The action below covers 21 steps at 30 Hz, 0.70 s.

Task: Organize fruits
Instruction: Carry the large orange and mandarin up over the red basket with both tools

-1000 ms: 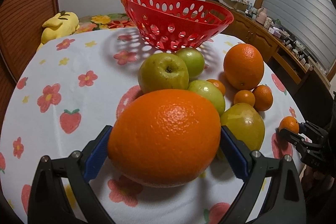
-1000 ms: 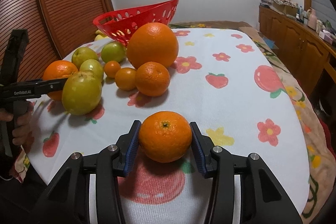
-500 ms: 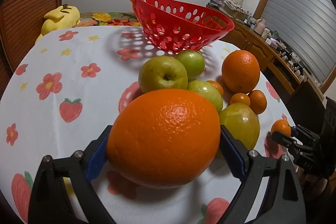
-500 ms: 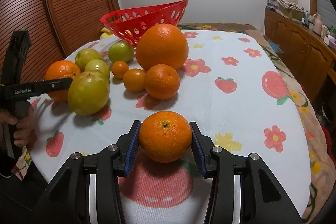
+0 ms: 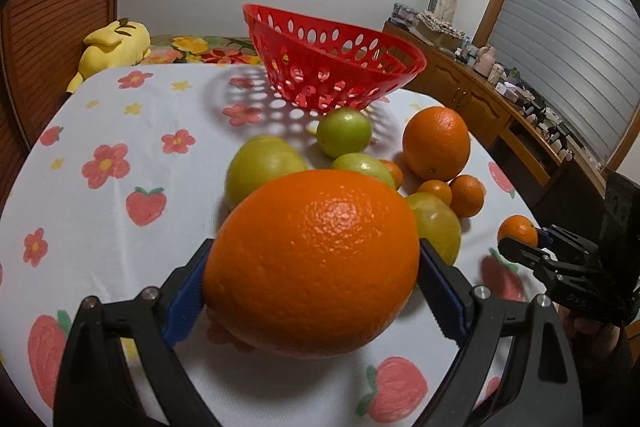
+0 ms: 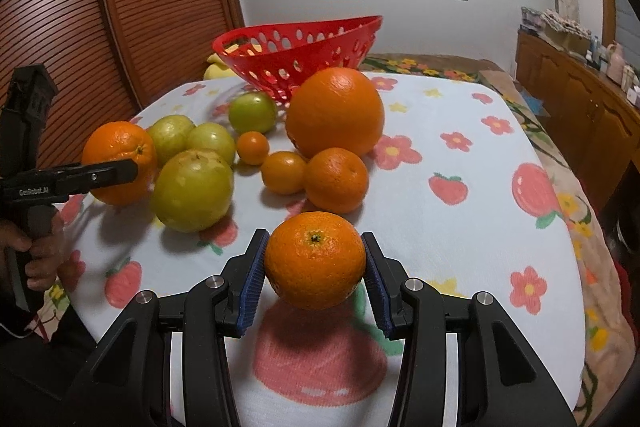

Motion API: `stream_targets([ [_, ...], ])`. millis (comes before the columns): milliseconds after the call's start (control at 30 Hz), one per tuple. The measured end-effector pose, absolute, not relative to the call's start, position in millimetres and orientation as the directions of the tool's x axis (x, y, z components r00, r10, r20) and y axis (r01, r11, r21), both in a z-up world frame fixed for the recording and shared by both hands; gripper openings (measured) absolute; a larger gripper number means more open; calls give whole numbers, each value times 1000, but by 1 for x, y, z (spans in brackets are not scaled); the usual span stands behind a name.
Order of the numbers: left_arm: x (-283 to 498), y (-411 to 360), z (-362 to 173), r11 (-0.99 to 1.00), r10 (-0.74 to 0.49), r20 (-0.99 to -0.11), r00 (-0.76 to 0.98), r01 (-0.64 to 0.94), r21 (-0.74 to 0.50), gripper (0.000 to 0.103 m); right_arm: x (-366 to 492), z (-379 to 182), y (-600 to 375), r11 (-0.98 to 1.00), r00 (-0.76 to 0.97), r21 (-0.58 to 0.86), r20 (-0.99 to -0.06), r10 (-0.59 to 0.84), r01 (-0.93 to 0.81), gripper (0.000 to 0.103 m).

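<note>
Left lift: big orange (image 5: 312, 263) now rides higher off the table (image 5: 120, 235), pinched in left fingers (image 5: 188, 291).
Right fingers (image 6: 252, 283): I keep the mandarin (image 6: 315, 259) pinched.
Next: red basket (image 5: 332, 67), I judge.

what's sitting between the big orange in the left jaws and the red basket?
In the left wrist view, green fruits lie between the big orange and the red basket, the farthest of them just short of it.

Basket (image 5: 336, 67) red, perforated — tablecloth (image 5: 120, 211) white, pink flowers, strawberries; oranges (image 5: 312, 267) orange, apples (image 6: 192, 189) yellow-green.
</note>
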<state>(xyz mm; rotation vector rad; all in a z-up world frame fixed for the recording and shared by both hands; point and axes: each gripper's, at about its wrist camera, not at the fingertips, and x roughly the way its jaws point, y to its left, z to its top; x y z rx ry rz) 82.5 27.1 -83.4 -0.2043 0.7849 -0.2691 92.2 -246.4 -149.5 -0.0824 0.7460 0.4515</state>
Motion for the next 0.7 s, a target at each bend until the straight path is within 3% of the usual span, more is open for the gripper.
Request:
stream_targets([
  [700, 83, 36, -25, 950, -305, -592, 746, 193, -246, 93, 102, -112, -227, 869, 662, 53, -626, 413, -492, 46],
])
